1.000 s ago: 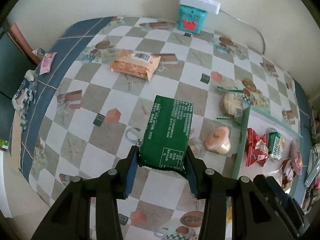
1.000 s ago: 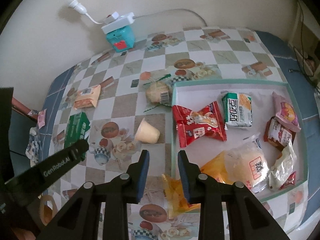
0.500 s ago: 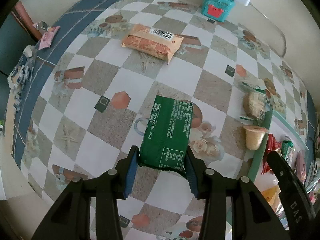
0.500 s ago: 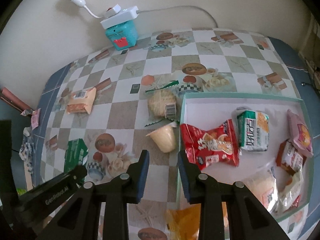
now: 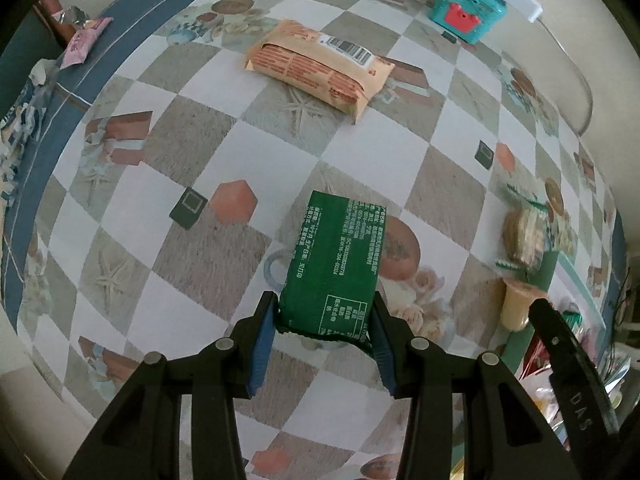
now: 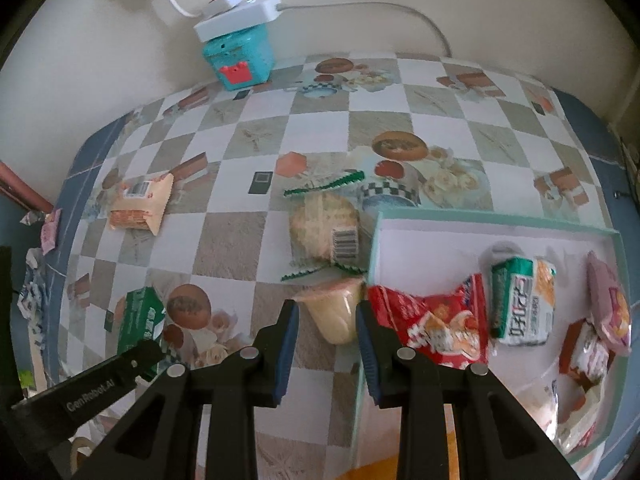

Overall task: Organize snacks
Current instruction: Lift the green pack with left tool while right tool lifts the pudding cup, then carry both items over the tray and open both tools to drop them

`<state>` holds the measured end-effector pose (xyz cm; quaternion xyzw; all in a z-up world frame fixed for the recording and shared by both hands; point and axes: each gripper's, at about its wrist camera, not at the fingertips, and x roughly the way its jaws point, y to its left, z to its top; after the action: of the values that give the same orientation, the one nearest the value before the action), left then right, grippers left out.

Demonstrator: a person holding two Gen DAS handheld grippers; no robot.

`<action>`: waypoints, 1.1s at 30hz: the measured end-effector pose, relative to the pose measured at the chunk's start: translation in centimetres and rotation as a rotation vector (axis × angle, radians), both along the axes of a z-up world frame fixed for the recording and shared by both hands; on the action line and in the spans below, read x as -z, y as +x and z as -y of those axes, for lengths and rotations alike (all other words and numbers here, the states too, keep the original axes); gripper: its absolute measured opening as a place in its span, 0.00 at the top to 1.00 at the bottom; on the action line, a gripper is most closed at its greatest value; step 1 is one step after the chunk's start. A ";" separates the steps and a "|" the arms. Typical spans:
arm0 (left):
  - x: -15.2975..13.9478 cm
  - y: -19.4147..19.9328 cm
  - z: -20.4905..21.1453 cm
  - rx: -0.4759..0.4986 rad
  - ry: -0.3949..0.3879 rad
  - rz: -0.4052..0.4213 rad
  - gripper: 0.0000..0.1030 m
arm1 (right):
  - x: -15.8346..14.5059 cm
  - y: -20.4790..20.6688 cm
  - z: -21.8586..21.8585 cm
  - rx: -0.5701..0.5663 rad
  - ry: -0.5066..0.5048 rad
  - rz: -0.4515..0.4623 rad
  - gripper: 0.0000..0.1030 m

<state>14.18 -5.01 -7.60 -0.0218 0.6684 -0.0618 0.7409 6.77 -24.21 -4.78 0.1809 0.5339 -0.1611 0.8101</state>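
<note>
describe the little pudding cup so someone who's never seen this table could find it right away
Start at the teal-rimmed white tray. Just outside its left wall, on the checkered tablecloth, a pale yellow plastic pudding cup lies on its side between the open right gripper fingers. Unlike the flat wrapped packets around it, it is a small tapered tub.

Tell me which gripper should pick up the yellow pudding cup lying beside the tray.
Right. The right gripper is open, its jaws flanking the yellow pudding cup just outside the tray. The left gripper is shut on the green packet, so it is occupied.
</note>
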 end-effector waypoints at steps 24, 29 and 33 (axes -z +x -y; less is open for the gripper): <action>0.5 2.7 -0.5 -0.025 -0.022 -0.023 0.55 | 3.3 3.1 -1.5 -0.043 -0.074 -0.059 0.58; 0.5 3.1 -0.5 -0.024 -0.022 -0.025 0.55 | 3.8 3.1 -1.3 -0.030 -0.072 -0.064 0.59; 0.5 3.2 -0.4 -0.024 -0.021 -0.026 0.55 | 3.8 3.0 -1.2 -0.023 -0.066 -0.057 0.66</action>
<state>17.35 -4.58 -8.12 -0.0382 0.6768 -0.0597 0.7327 9.79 -22.99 -8.63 0.1432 0.5530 -0.1746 0.8020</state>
